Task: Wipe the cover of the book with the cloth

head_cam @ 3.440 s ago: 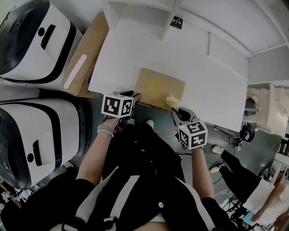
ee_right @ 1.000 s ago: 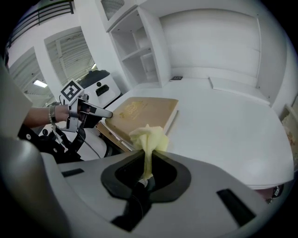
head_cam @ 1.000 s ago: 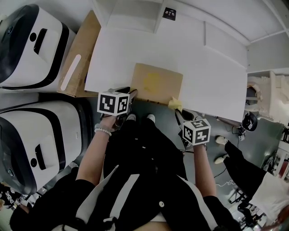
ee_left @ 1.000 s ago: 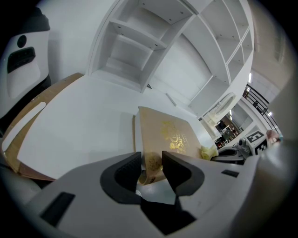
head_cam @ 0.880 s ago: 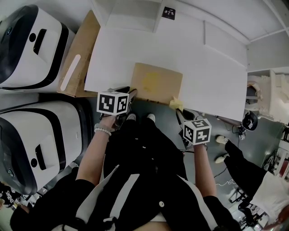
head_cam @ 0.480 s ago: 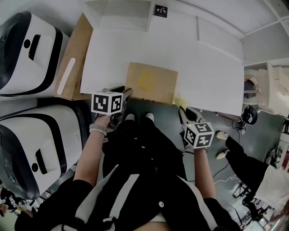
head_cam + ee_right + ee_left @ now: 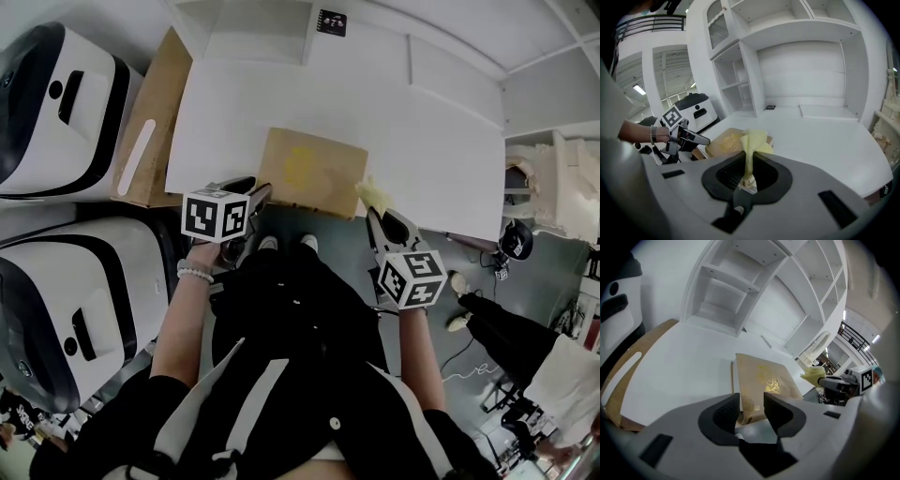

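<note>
A tan book with a gold emblem lies flat at the white table's near edge. Its left near corner hangs slightly past that edge. My left gripper is at this corner. In the left gripper view the jaws stand apart, with the book corner showing in the gap. My right gripper is shut on a yellow cloth, held just off the book's right near corner. The cloth stands up from the jaws in the right gripper view, with the book behind it to the left.
Two large white-and-black machines stand to the left, with a cardboard sheet against the table's side. White shelves back the table. A small black card lies far back. A person's legs show at the right.
The right gripper has drawn the cloth off the book's right near corner, past the near edge, and now holds it just right of the book. The left gripper stays at the left corner.
</note>
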`<state>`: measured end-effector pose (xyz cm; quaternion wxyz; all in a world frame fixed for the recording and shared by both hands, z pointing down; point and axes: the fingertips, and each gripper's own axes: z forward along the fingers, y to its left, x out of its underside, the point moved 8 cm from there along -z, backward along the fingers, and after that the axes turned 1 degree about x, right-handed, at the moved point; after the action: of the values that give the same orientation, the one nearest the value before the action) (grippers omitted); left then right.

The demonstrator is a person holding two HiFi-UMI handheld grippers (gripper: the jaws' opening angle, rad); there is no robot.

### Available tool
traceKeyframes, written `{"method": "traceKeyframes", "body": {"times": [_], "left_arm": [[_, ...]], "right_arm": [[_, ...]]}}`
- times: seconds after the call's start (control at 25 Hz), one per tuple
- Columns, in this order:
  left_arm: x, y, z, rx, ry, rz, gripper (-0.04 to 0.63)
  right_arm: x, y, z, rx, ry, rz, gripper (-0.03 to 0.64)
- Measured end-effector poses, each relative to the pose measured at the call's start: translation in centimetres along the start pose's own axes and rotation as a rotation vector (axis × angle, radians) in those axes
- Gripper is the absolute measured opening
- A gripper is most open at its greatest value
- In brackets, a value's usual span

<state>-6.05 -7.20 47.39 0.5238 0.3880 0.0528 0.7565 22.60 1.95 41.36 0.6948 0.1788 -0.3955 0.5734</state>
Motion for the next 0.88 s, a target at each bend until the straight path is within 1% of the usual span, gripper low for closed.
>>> {"method": "traceKeyframes", "body": {"times": [0.12, 0.24, 0.36, 0.44, 0.48, 0.6, 0.72, 0.8, 0.88], "left_arm": [[-1.0, 0.2, -1.1, -0.023, -0.024, 0.024, 0.147], [-2.6, -0.1, -2.7, -0.043, -0.097, 0.05, 0.145], [-4.5, -1.2, -4.4, -0.052, -0.214, 0.054, 0.061], [-5.6, -2.3, -5.4, -0.06, -0.279, 0.079, 0.014], [-6.1, -3.0, -5.9, -0.059, -0.307, 0.097, 0.002], [-7.5, -5.0, -7.4, -0.048, -0.388, 0.162, 0.002], [-8.8, -7.0, -9.1, -0.063, -0.484, 0.256, 0.002], [-9.5, -8.3, -10.0, -0.075, -0.54, 0.317, 0.002], [-10.0, -9.6, -10.9, -0.077, -0.582, 0.356, 0.002]], "right_arm": [[-1.3, 0.2, 0.1, -0.01, -0.037, -0.01, 0.037], [-2.7, 0.8, 0.1, -0.017, -0.081, -0.022, 0.037], [-4.3, 1.7, -0.1, -0.025, -0.132, -0.048, 0.037], [-5.4, 2.4, -0.4, -0.029, -0.173, -0.076, 0.037], [-6.0, 2.8, -0.6, -0.03, -0.196, -0.092, 0.037], [-8.0, 3.8, -1.3, -0.032, -0.27, -0.13, 0.036], [-9.7, 4.7, -2.1, -0.036, -0.336, -0.151, 0.037], [-10.7, 5.3, -2.5, -0.042, -0.36, -0.17, 0.035], [-11.6, 5.9, -2.8, -0.049, -0.374, -0.2, 0.035]]}}
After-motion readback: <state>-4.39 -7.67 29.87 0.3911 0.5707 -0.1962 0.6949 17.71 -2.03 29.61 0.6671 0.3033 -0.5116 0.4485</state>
